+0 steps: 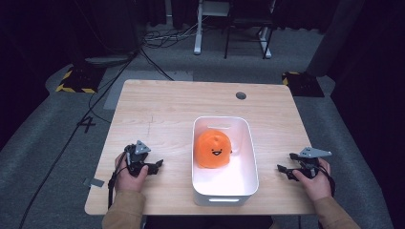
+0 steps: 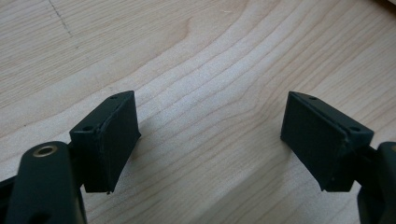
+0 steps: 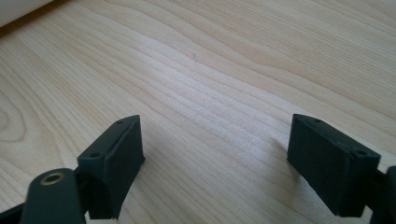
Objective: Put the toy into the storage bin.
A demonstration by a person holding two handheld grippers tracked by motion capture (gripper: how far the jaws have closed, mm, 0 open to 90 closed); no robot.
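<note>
An orange plush toy (image 1: 215,149) with a small smiling face lies inside a white plastic bin (image 1: 203,188) at the middle of the wooden table (image 1: 162,102). My left gripper (image 1: 155,166) rests low on the table left of the bin, a hand around it. Its jaws stand wide apart over bare wood in the left gripper view (image 2: 210,135), nothing between them. My right gripper (image 1: 282,169) sits right of the bin, near the table's right edge. In the right gripper view (image 3: 215,161) its jaws are open over bare wood and hold nothing.
A round cable hole (image 1: 241,95) marks the table's far side. Beyond the table are a grey floor with cables (image 1: 162,36), a white desk frame (image 1: 198,28) and yellow-black striped pads (image 1: 76,78). A white corner of the bin (image 3: 18,9) shows in the right gripper view.
</note>
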